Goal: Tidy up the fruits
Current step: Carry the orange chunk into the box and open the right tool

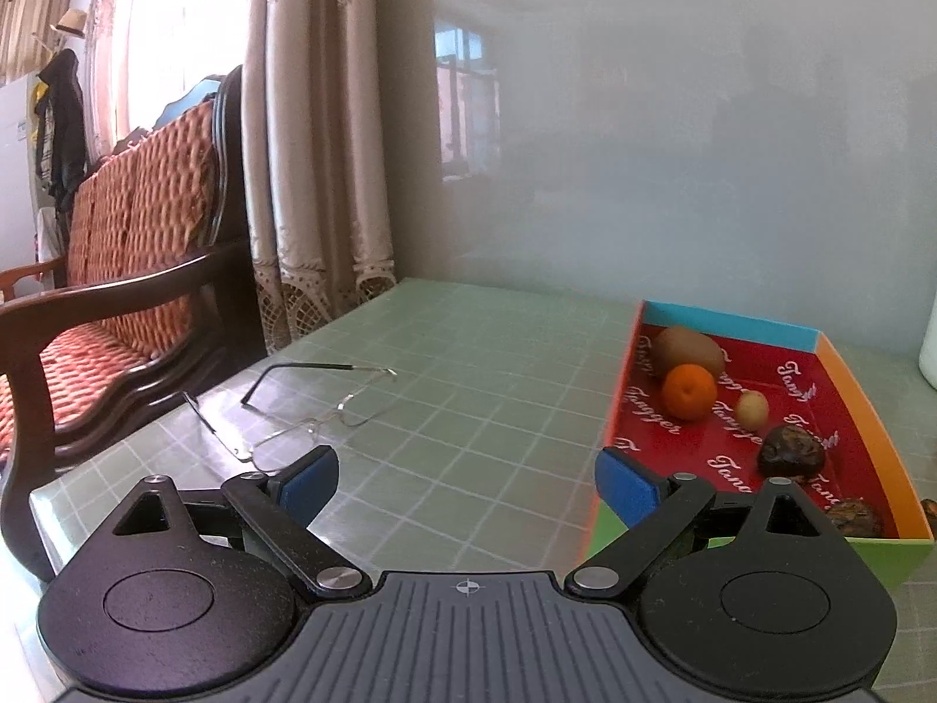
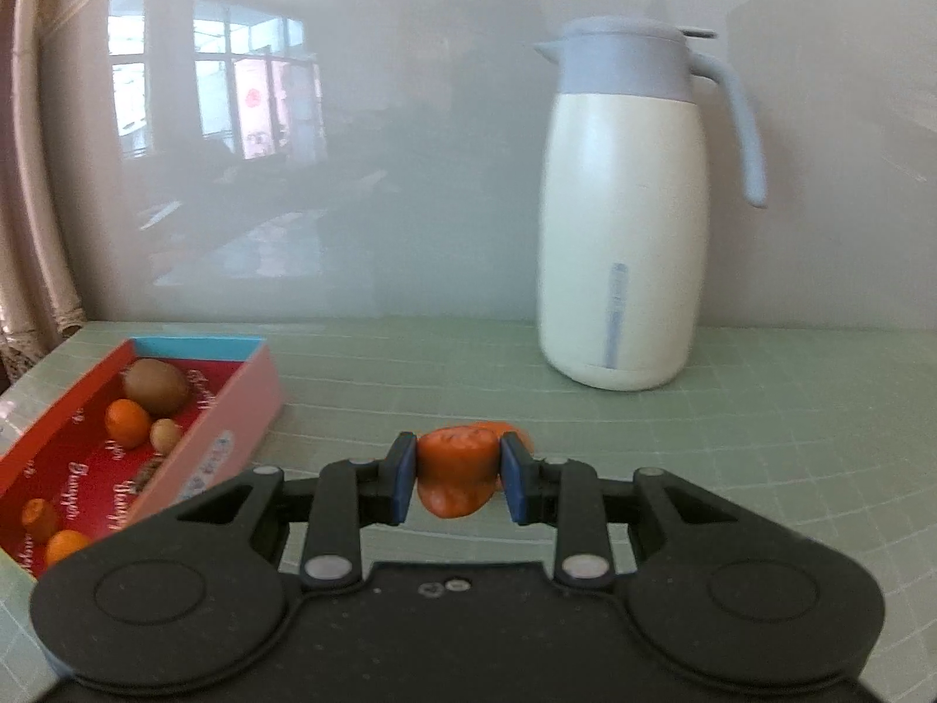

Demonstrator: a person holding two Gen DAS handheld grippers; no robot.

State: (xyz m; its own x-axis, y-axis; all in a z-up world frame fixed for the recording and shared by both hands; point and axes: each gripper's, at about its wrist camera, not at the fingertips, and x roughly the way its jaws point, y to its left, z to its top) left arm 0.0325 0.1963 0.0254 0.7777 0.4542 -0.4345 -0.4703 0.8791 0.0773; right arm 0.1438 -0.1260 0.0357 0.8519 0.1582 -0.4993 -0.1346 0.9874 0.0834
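Fruit box (image 1: pixel 843 375): kiwi (image 1: pixel 688 350), orange (image 1: pixel 690 392) inside | right hand-held gripper (image 2: pixel 458 477) clamps orange fruit (image 2: pixel 454 468) | left hand-held gripper (image 1: pixel 465 483) apart

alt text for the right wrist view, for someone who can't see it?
The right gripper is shut on an orange dried fruit above a green gridded table. At left, an open box with a red lining holds a kiwi, a tangerine and other small fruits. A cream thermos jug with a grey-blue lid stands behind, against the wall.
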